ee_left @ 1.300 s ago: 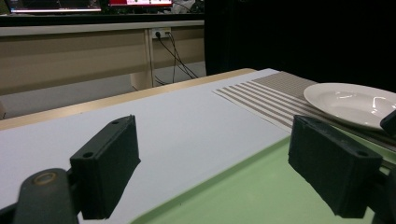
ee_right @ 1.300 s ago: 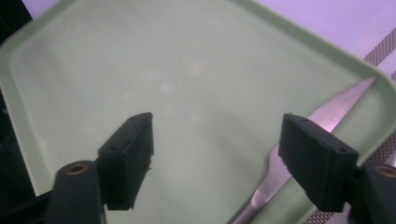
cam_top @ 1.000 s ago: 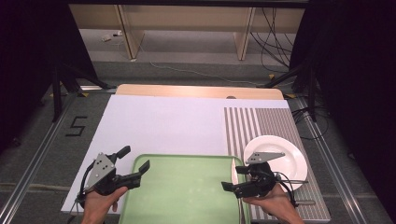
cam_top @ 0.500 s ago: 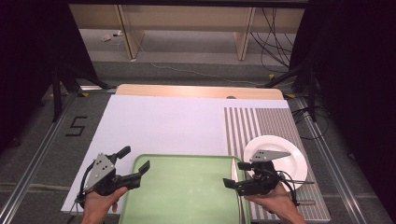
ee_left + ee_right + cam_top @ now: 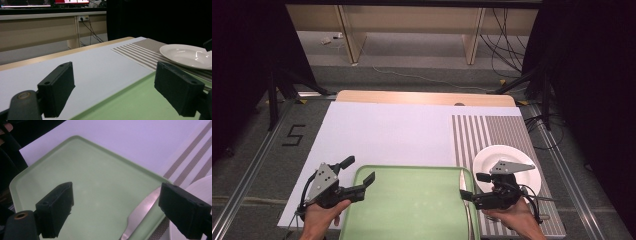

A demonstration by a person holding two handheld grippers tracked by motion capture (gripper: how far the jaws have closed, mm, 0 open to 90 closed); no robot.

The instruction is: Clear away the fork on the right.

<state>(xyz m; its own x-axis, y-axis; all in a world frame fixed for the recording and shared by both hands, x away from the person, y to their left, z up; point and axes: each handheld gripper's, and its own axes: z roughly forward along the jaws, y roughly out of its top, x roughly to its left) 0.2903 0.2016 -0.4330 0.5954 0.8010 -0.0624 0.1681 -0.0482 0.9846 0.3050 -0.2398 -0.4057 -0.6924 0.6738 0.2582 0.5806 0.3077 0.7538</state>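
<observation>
Left gripper (image 5: 357, 176): held in the person's left hand (image 5: 319, 217) at the near left corner of the tray; jaws spread wide with nothing between them, pointing right and away across the table. Judged idle, parked at the tray's edge.
White sheet (image 5: 397, 132): covers most of the table; bare, serving as the work surface.
Green tray (image 5: 412, 202): lies flat on the sheet between the two grippers, near the person; its bed is bare except along the right rim, so it likely serves as the carrier things are taken from or put into.
Knife (image 5: 462, 184): silver table knife lying along the tray's right rim, blade pointing away; in the right gripper view (image 5: 140, 213) it sits between the spread jaws but untouched. Judged the thing about to be picked up.
Right gripper (image 5: 472, 187): in the person's right hand (image 5: 512, 220), jaws wide apart, aimed left over the knife; empty, seemingly lined up for a grasp.
Striped mat (image 5: 492, 132): on the right of the sheet, laid as a place setting.
White plate (image 5: 512, 160): rests empty on the mat, just right of the tray, partly behind the right gripper.
</observation>
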